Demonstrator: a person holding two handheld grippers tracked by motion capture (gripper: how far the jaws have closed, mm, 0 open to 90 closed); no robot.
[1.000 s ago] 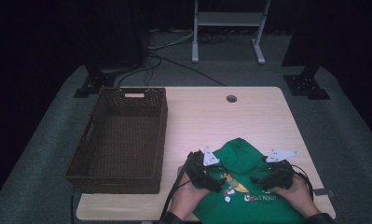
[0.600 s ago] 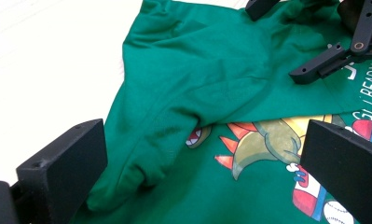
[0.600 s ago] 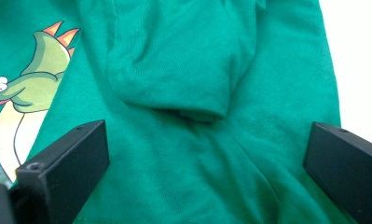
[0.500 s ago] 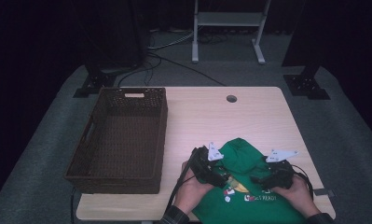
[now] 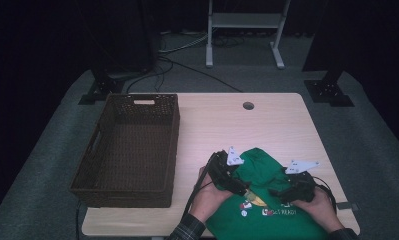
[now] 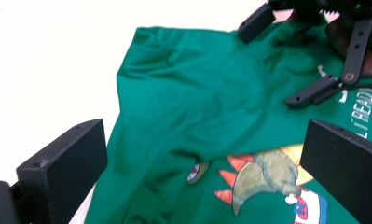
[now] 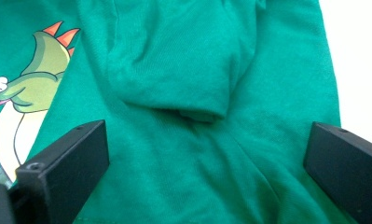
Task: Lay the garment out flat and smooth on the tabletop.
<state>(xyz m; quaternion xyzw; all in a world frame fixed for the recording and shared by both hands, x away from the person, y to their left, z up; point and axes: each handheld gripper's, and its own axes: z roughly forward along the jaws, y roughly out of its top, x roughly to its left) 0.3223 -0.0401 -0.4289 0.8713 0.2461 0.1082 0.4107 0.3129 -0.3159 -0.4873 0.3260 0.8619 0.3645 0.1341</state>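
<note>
I'm mid-fold on the green shirt (image 5: 267, 200), both the left tongs (image 5: 239, 188) and right tongs (image 5: 277, 191) wide open, empty above it; next I'd judge gripping its folded-in sleeve (image 7: 183, 70).

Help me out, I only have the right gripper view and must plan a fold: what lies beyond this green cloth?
Observer: The green T-shirt lies at the table's near right part, and a brown wicker basket sits to its left.
Operator: Anything in the basket?
Observer: Its floor looks bare in the high view.
Operator: Where is the other gripper?
Observer: The left gripper hovers open over the dinosaur print, fingers spread wide.
Operator: And mine?
Observer: The right gripper is open too, over a folded sleeve.
</note>
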